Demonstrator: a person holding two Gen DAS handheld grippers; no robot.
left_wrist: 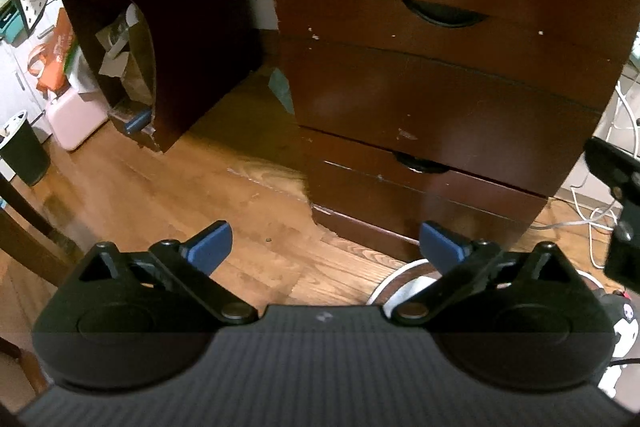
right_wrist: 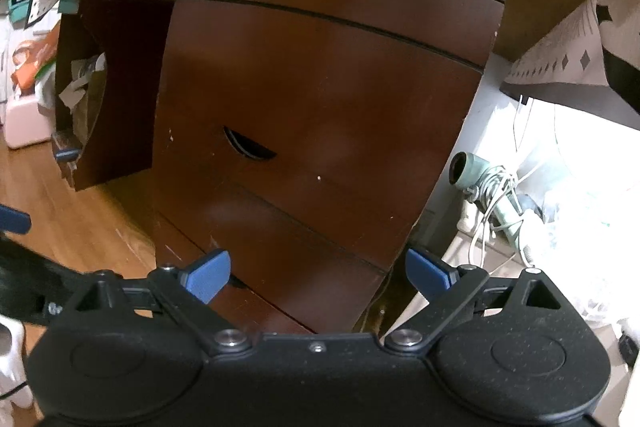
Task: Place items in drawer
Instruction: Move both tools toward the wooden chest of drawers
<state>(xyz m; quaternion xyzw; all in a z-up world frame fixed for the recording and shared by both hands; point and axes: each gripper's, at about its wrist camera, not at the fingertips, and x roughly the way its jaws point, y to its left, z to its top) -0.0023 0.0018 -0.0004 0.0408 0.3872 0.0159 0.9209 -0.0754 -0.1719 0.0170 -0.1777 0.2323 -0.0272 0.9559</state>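
A dark brown wooden drawer unit (left_wrist: 440,87) stands under a desk, all its drawers shut; it also fills the right wrist view (right_wrist: 320,87). Its middle drawer has a crescent finger pull (left_wrist: 444,14), also seen in the right wrist view (right_wrist: 249,145). A lower pull (left_wrist: 420,163) sits below it. My left gripper (left_wrist: 324,247) is open and empty, low over the wooden floor in front of the unit. My right gripper (right_wrist: 318,275) is open and empty, facing the drawer fronts. A black-and-white plush toy (left_wrist: 618,331) lies on a white plate (left_wrist: 400,283) at the lower right.
A wooden floor (left_wrist: 180,195) runs to the left. A black bin (left_wrist: 24,147) and a pink box (left_wrist: 74,117) stand at the far left. White cables (left_wrist: 592,215) and a hair dryer (right_wrist: 496,183) lie right of the unit. The right gripper's body (left_wrist: 620,211) shows at the edge.
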